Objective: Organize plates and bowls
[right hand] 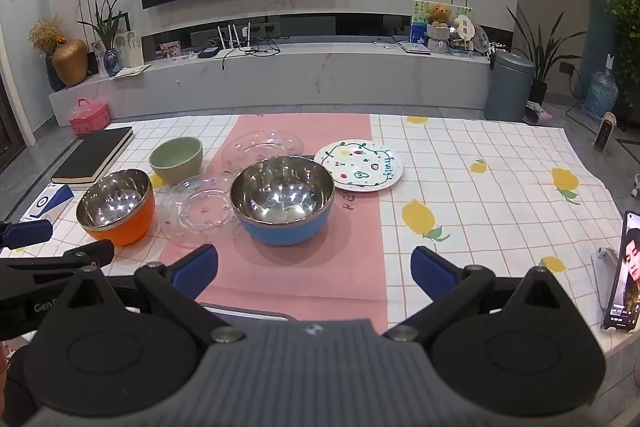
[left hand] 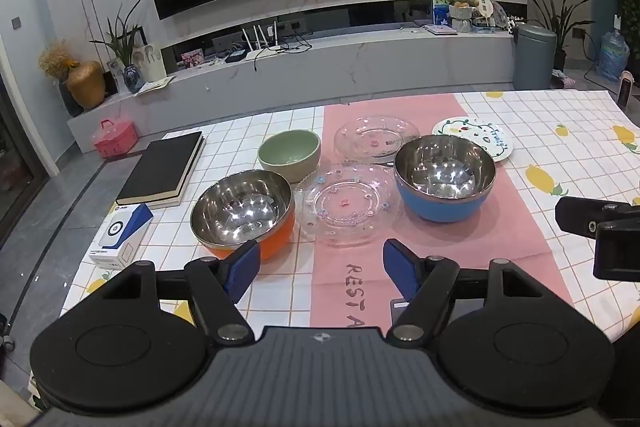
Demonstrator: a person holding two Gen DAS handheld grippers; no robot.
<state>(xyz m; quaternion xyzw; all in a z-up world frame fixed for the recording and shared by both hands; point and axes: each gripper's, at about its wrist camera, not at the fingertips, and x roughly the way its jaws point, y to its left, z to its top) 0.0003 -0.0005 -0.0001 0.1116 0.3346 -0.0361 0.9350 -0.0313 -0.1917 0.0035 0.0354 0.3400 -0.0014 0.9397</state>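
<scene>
On the table stand an orange steel-lined bowl (left hand: pixel 244 211) (right hand: pixel 116 207), a blue steel-lined bowl (left hand: pixel 445 175) (right hand: pixel 283 199) and a green bowl (left hand: pixel 289 154) (right hand: pixel 177 159). Two clear glass plates lie between them, one near (left hand: pixel 349 205) (right hand: pixel 202 213) and one far (left hand: pixel 376 137) (right hand: pixel 262 146). A white painted plate (left hand: pixel 476 135) (right hand: pixel 358 170) lies behind the blue bowl. My left gripper (left hand: pixel 320 265) hovers open in front of the near glass plate, holding nothing. My right gripper (right hand: pixel 314 267) hovers open in front of the blue bowl, holding nothing.
A black book (left hand: pixel 162 169) (right hand: pixel 94 155) and a white-and-blue box (left hand: pixel 122 235) (right hand: pixel 46 203) lie at the table's left. A phone on a stand (right hand: pixel 622 273) is at the right edge. A checked lemon cloth with a pink runner (right hand: pixel 304 269) covers the table.
</scene>
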